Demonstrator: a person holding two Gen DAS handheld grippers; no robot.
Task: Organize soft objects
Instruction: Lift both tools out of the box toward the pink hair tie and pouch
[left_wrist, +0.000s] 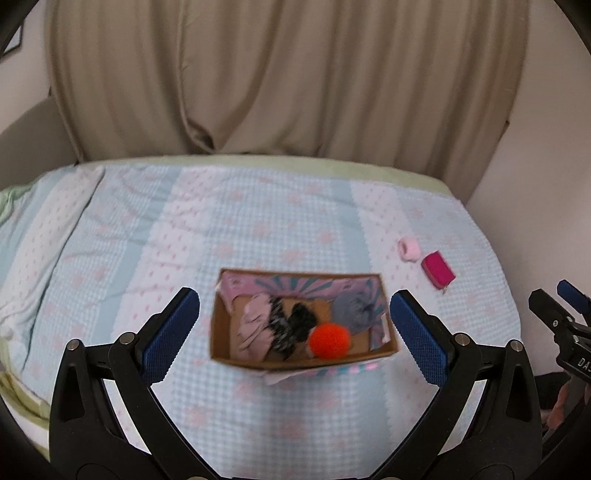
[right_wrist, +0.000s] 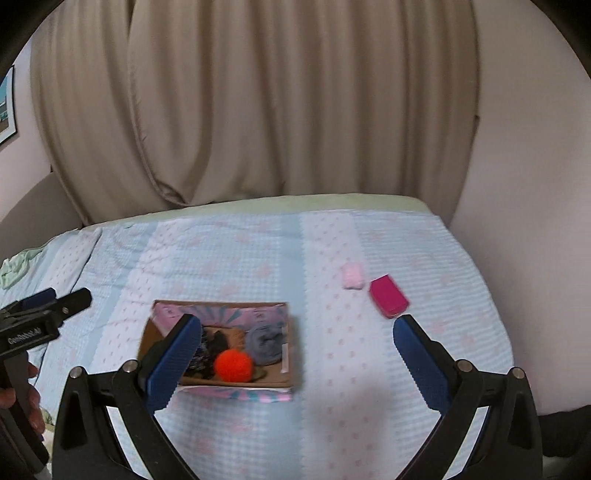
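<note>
An open cardboard box (left_wrist: 219, 332) (right_wrist: 291, 354) sits on the bed. It holds an orange ball (left_wrist: 328, 340) (right_wrist: 233, 365), a grey-blue soft item (left_wrist: 352, 312) (right_wrist: 264, 343), black and pale pink fabric (left_wrist: 255, 325). A light pink soft item (left_wrist: 409, 249) (right_wrist: 352, 276) and a magenta pouch (left_wrist: 438, 268) (right_wrist: 388, 297) lie on the cover to the right of the box. My left gripper (left_wrist: 295, 332) is open and empty, above the box. My right gripper (right_wrist: 295, 362) is open and empty, right of the box.
The bed has a light blue and pink patterned cover (left_wrist: 258, 214) (right_wrist: 221, 251). A beige curtain (left_wrist: 280, 74) hangs behind it. A wall (right_wrist: 524, 184) stands at the right. A framed picture (right_wrist: 7, 107) hangs at the left.
</note>
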